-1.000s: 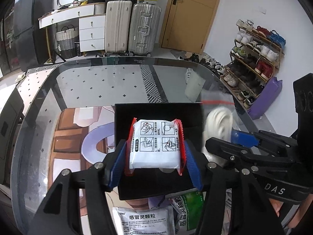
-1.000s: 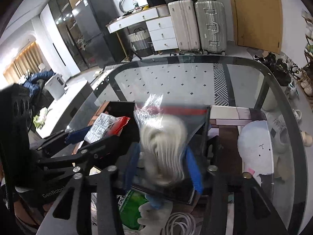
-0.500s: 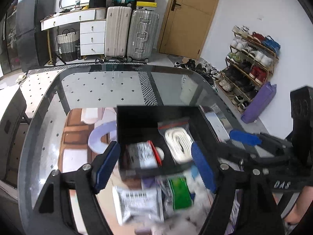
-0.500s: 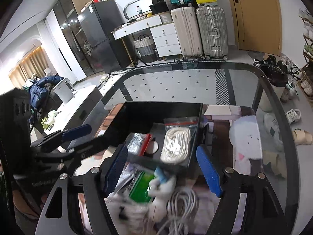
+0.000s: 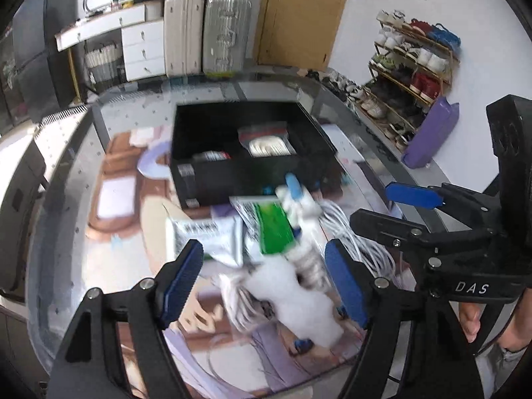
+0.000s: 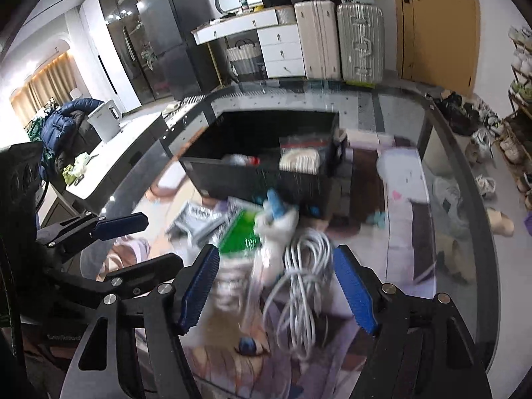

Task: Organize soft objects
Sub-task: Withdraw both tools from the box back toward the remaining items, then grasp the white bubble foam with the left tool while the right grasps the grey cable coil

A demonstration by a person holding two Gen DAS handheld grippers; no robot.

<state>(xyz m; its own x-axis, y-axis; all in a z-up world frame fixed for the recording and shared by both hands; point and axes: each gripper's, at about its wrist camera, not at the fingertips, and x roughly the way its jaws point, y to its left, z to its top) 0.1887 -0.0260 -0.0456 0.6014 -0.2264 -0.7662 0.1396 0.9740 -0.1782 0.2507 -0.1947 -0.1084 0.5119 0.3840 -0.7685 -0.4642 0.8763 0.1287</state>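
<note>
A black box (image 5: 232, 174) (image 6: 252, 179) stands on the glass table. Inside it lie a red-edged white packet (image 5: 211, 156) (image 6: 239, 159) and a bagged coil of white rope (image 5: 267, 144) (image 6: 301, 161). In front of the box is a blurred pile: a silver-white packet (image 5: 206, 236), a green packet (image 5: 274, 229) (image 6: 241, 236), a white plush toy with blue parts (image 5: 299, 206) (image 6: 277, 219) and a loose white cable (image 5: 352, 232) (image 6: 306, 266). My left gripper (image 5: 264, 282) hangs open and empty above the pile. My right gripper (image 6: 277, 289) is open and empty over the cable.
The table's curved glass rim (image 6: 465, 173) runs close on the right. A shoe rack (image 5: 415, 66) and purple bag (image 5: 432, 133) stand beyond it, suitcases (image 5: 206, 33) and a white cabinet (image 6: 282, 46) at the back. A person's hand (image 5: 472, 319) holds the right gripper.
Both grippers opened: the left let go of the red-edged packet, the right of the bagged rope, and both now lie in the box. Both grippers drew back over the pile.
</note>
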